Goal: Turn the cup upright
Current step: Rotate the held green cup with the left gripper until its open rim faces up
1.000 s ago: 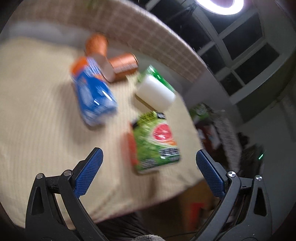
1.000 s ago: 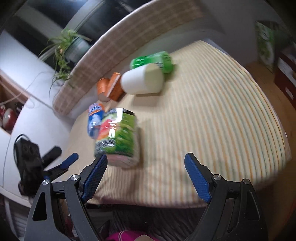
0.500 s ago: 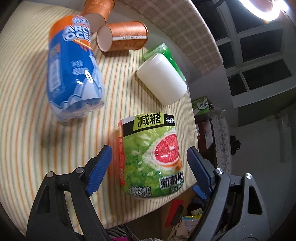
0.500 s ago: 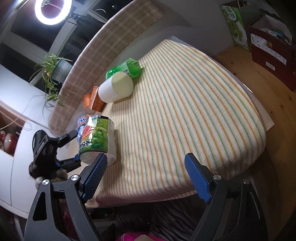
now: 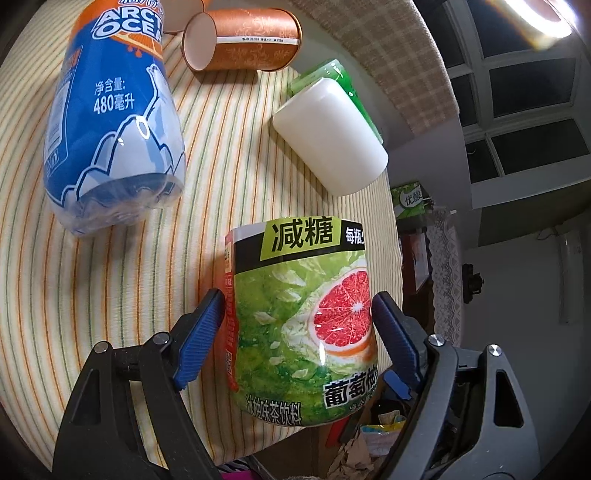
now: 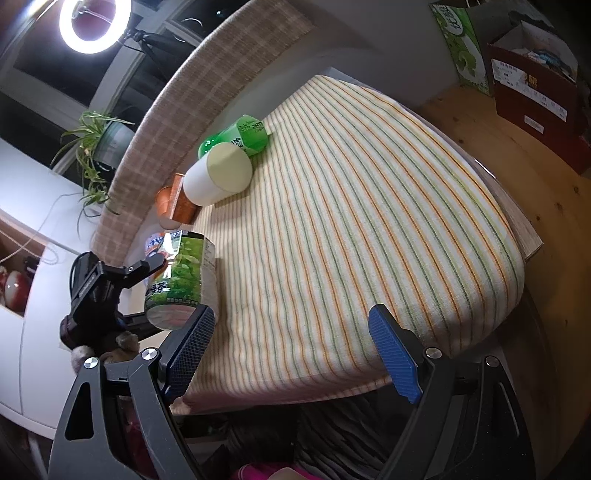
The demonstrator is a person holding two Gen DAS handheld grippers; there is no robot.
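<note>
A: Left wrist view: the left gripper (image 5: 297,321) has its blue pads either side of the green grapefruit bottle (image 5: 303,325), which lies on its side near the edge of the striped tablecloth (image 5: 110,280). Both pads look to be touching the label (whether they are squeezing it, I cannot tell).

B: And the cup?

A: The white cup (image 5: 330,136) lies on its side farther back, just beyond the bottle, resting against a green bottle (image 5: 334,75) behind it. A blue Arctic Ocean bottle (image 5: 114,122) lies to the left, with two copper-coloured cups (image 5: 242,44) on their sides past it.

B: Right wrist view?

A: The right gripper (image 6: 295,350) hangs over the near edge of the cloth, fingers spread wide with nothing between them, well apart from the white cup (image 6: 218,173). A ring light (image 6: 95,23) glows upper left.
</note>
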